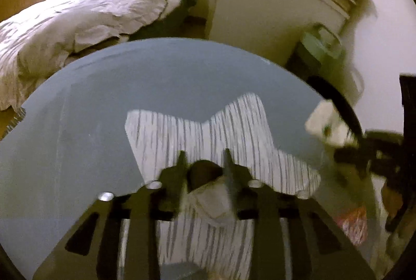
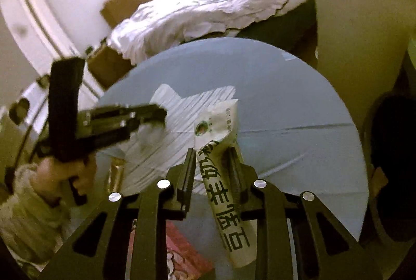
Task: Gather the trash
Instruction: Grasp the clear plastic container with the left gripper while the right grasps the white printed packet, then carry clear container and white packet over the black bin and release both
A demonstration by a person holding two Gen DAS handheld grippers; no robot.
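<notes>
My right gripper [image 2: 212,152] is shut on a white paper packet [image 2: 223,202] with green characters. The packet stands tilted between the pads, and its creased top [image 2: 221,118] rises above the round blue-grey glass table [image 2: 286,98]. My left gripper [image 1: 205,157] is shut on a crumpled wad [image 1: 208,191], brown on top and white below, just over the table [image 1: 104,98]. In the right wrist view the left gripper [image 2: 156,121] hangs at the left with the pale wad [image 2: 149,135] under its tips. At the right edge of the left wrist view, the right gripper [image 1: 348,150] and its packet [image 1: 325,124] appear blurred.
A white wood-grain base [image 1: 234,129] shows through the glass. Beyond the table are a bed with a rumpled white duvet [image 1: 78,20], a white cabinet [image 1: 273,9] and a green bin [image 1: 319,46]. A red wrapper [image 1: 353,222] lies below the table's right edge. A sleeved hand [image 2: 52,176] holds the left gripper.
</notes>
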